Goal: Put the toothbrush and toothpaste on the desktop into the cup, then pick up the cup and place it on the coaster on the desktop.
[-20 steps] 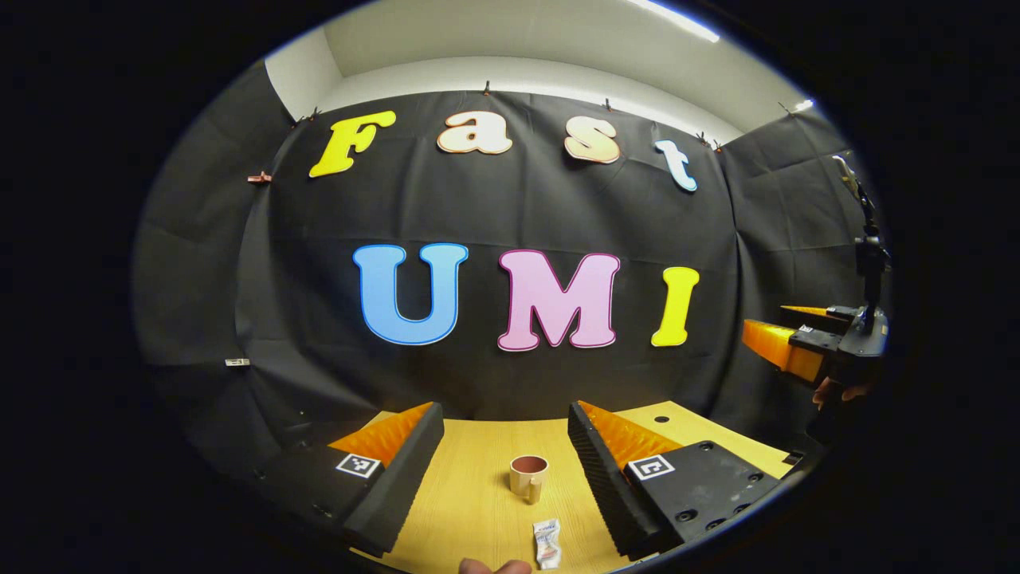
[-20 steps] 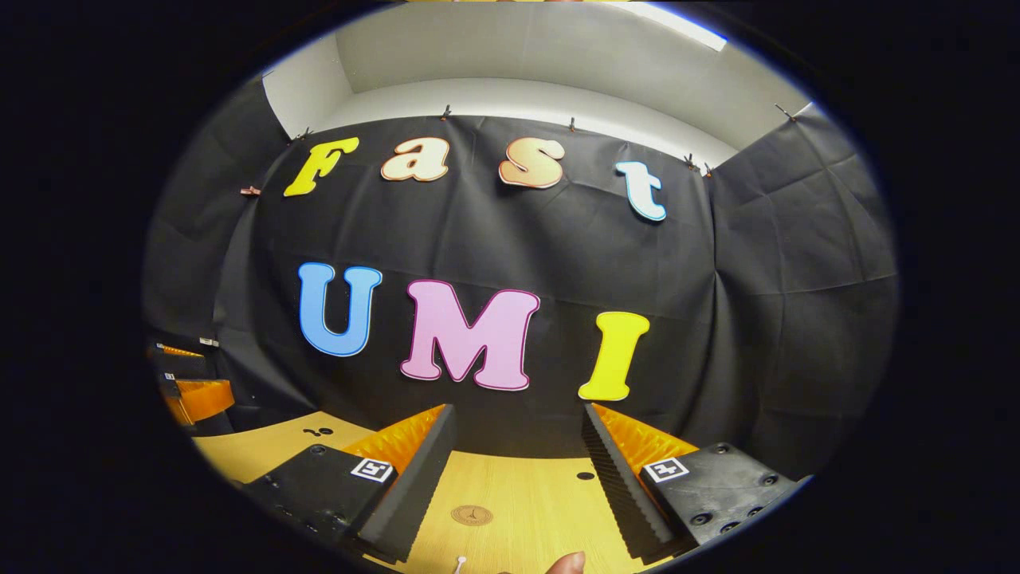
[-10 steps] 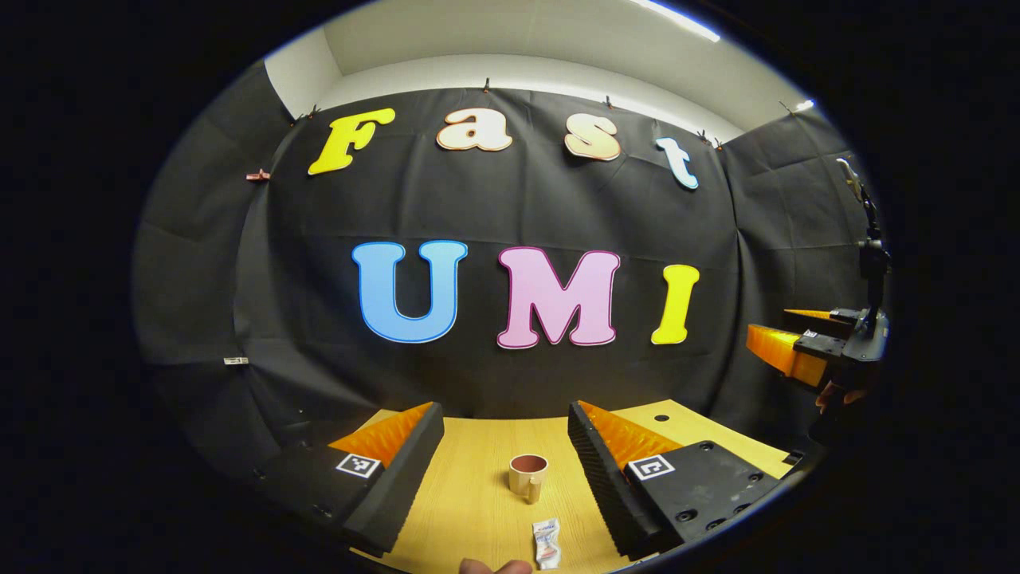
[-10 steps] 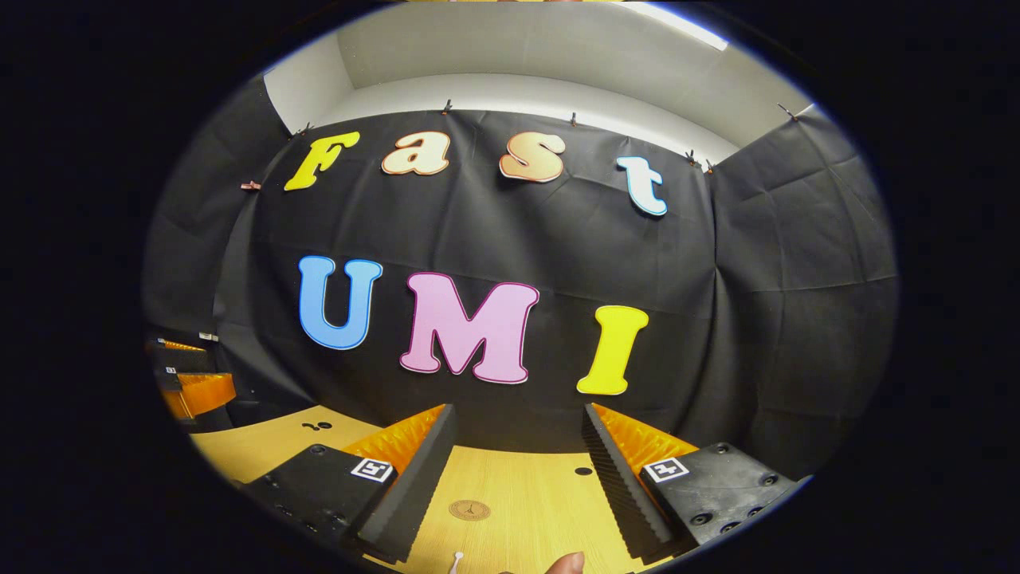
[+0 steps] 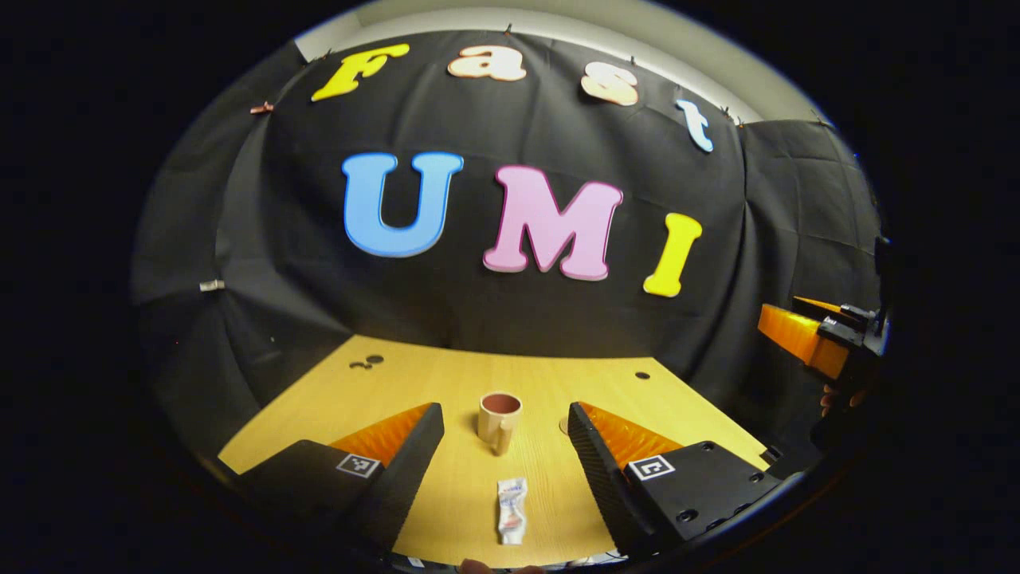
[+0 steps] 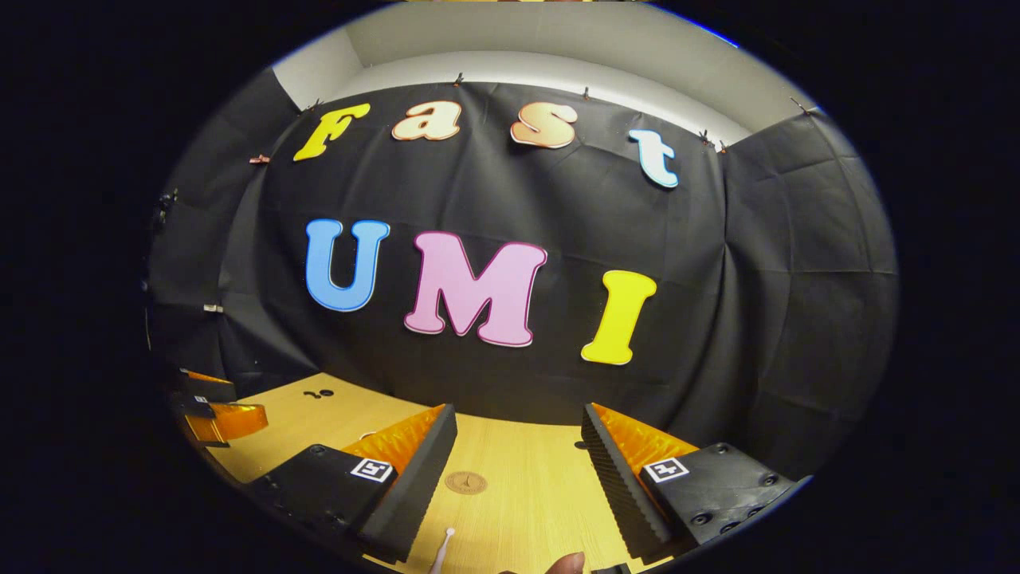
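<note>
Beige cup (image 5: pixel 499 412) is empty; toothpaste (image 5: pixel 511 510) and toothbrush (image 6: pixel 441 549) lie on the desktop (image 5: pixel 446 383). Both left gripper (image 5: pixel 502 434) and right gripper (image 6: pixel 518 446) are wide apart, holding nothing

The cup (image 5: pixel 499 414) stands upright on the surface (image 5: pixel 335 399) with bare wood on both sides. The toothpaste (image 5: pixel 511 510) lies nearer than the cup, well apart from it. The left gripper (image 5: pixel 502 430), jaws wide apart, hangs above both, nothing between.
</note>
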